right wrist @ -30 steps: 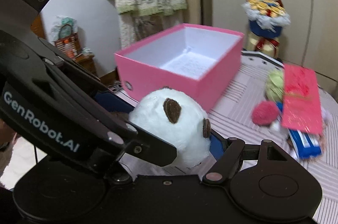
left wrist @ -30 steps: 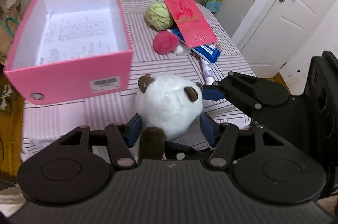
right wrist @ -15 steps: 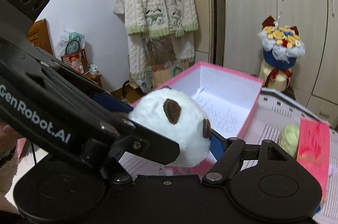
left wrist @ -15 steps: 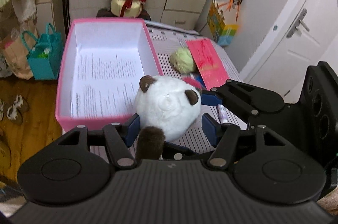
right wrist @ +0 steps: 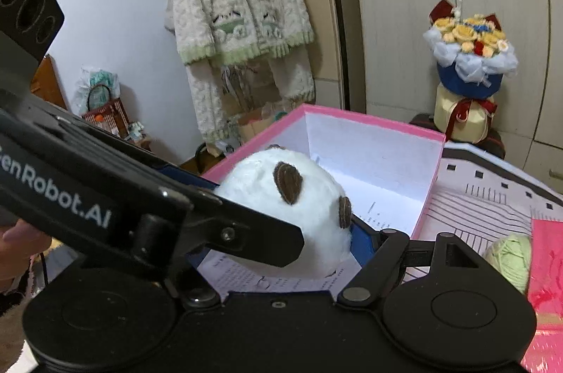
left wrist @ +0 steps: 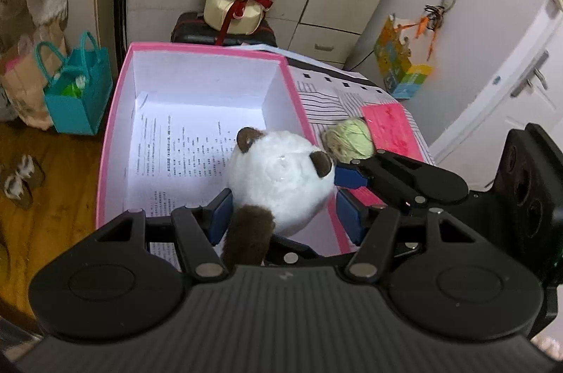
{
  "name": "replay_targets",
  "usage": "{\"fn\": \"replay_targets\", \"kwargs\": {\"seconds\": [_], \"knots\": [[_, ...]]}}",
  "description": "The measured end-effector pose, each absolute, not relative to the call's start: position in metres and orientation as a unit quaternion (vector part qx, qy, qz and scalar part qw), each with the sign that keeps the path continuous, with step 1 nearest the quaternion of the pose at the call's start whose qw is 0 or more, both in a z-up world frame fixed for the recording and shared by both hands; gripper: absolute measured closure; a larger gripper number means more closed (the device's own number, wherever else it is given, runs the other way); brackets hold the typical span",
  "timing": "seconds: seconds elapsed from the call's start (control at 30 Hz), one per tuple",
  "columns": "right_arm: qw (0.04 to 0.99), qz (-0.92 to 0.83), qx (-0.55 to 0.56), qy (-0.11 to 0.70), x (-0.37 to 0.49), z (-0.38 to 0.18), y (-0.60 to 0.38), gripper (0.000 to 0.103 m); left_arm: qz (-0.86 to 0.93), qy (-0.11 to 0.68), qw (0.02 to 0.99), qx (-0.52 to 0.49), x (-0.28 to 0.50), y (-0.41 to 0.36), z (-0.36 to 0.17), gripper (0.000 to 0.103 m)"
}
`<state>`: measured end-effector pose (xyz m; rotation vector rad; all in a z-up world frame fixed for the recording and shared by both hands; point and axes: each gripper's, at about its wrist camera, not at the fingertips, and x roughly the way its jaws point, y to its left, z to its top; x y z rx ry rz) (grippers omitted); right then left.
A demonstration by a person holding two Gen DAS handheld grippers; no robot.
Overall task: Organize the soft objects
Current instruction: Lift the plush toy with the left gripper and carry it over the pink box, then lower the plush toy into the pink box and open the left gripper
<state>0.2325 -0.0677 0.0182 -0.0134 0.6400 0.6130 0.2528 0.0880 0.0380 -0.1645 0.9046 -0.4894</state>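
The white plush panda hung over the near end of the open pink box, above the printed sheet lining the box floor, with nothing seen under it but the two tools. The left gripper pressed its blue pads into the toy's lower sides, the fur bulging past them, so it was clenched on the toy; the right gripper stood wide with one blue pad touching the fur beside the ear and the other hidden behind the left tool, so it seemed clamped on the panda too. The toy looked light, soft and squashy, unlikely to break, yet its round, furry body could slide out of a narrow pinch; the widest part of the body, below the brown ears, seemed the safest place to hold, not the dangling brown limb. A green yarn ball lay just beyond the box's right wall. White lettering on the left tool read "enRobot.AI"; the sheet's print was too small to read
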Motion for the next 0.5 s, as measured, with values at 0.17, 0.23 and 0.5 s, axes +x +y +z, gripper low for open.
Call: {"fn": "replay_targets", "kwargs": {"seconds": [0.17,0.23,0.5], "knots": [[0.888,0.3,-0.068,0.341,0.255,0.0,-0.054,0.022,-0.232,0.462,0.849,-0.107,0.278,0.094,0.006,0.042],[0.883,0.298,-0.107,0.347,0.26,-0.005,-0.046,0.022,-0.237,0.469,0.843,-0.12,0.285,0.097,-0.005,0.042],[0.874,0.29,-0.154,0.358,0.265,-0.009,-0.04,0.021,-0.246,0.481,0.83,-0.136,0.296,0.099,-0.02,0.044]]}}
